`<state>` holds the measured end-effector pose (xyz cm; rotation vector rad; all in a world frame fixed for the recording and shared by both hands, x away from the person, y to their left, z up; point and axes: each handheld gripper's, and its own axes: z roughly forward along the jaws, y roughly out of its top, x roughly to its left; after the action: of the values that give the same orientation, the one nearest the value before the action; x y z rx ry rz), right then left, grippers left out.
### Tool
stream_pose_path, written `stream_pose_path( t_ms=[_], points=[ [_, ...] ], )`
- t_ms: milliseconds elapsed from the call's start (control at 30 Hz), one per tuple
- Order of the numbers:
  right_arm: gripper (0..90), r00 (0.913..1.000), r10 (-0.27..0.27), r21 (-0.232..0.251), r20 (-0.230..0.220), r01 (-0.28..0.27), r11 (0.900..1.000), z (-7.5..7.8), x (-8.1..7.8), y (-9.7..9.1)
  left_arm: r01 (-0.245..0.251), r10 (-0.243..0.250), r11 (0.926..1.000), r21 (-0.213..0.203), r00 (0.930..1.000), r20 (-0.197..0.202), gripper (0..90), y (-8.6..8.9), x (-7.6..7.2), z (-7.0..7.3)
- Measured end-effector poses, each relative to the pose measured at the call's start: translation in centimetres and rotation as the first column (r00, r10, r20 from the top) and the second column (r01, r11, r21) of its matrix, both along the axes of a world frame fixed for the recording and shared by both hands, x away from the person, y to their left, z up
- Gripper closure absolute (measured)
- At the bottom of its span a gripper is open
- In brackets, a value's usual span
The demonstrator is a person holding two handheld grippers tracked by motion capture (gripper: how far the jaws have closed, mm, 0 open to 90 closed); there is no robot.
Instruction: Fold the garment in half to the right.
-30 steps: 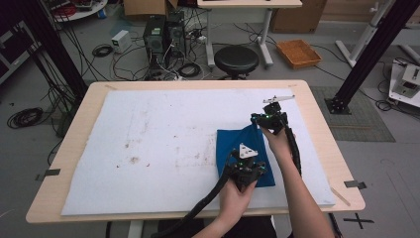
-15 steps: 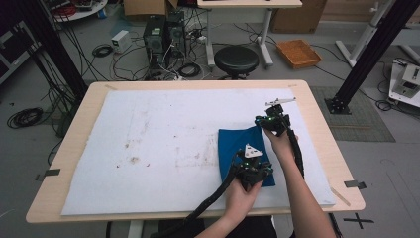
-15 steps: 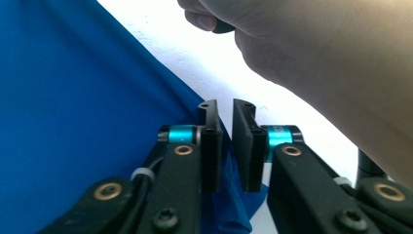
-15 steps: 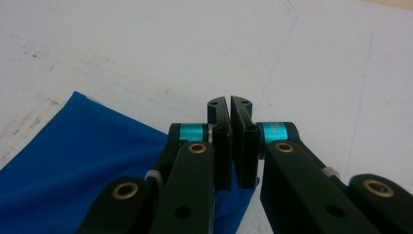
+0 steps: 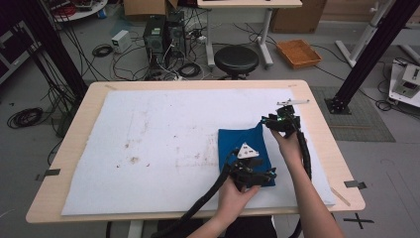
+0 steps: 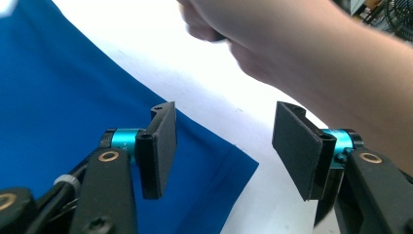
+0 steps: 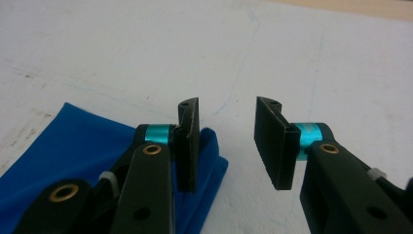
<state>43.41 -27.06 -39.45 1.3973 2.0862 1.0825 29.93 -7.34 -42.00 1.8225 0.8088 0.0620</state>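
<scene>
A folded blue cloth (image 5: pixel 245 144) lies flat on the white mat (image 5: pixel 163 134), right of the middle. My left gripper (image 5: pixel 262 176) hovers at the cloth's near right corner. In the left gripper view its jaws (image 6: pixel 225 126) have just been opening and stand wide, pressing on nothing, with the blue cloth (image 6: pixel 73 112) and its corner below them. My right gripper (image 5: pixel 273 120) is at the cloth's far right corner. Its jaws (image 7: pixel 226 112) have also just been opening, over bare mat, with the cloth corner (image 7: pixel 73 141) under the left jaw.
The person's right forearm (image 6: pixel 311 48) crosses close in front of the left gripper. Brown stains (image 5: pixel 132 159) mark the mat's left half. The wooden table edge (image 5: pixel 322 144) runs just right of the right gripper. A stool (image 5: pixel 236 58), computers and cables sit on the floor behind.
Both grippers' jaws went from shut to open. The right gripper shifted right, off the cloth's far corner, and the left gripper moved slightly toward the near right corner.
</scene>
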Motion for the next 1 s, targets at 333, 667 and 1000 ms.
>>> stream_pose_path(
  t_ms=[333,667,1000],
  points=[
    [60.7,0.9992,0.038,0.092,-0.007,-0.037,0.9951,-1.5,-10.5,-2.7,-0.115,0.108,0.9927,0.037,0.9826,0.151,41.3,9.7,-1.1,3.0],
    [75.0,0.983,0.151,0.16,-0.105,-0.133,0.9782,-4.0,-16.5,-2.1,-0.243,0.242,0.97,0.007,0.9674,0.076,41.3,18.3,-1.6,1.4],
    [78.2,0.9869,0.117,0.069,-0.112,-0.109,0.9916,-4.2,-17.4,-2.5,-0.262,0.26,0.965,0.014,0.9627,0.074,41.6,20.3,-1.7,1.0]
  ],
)
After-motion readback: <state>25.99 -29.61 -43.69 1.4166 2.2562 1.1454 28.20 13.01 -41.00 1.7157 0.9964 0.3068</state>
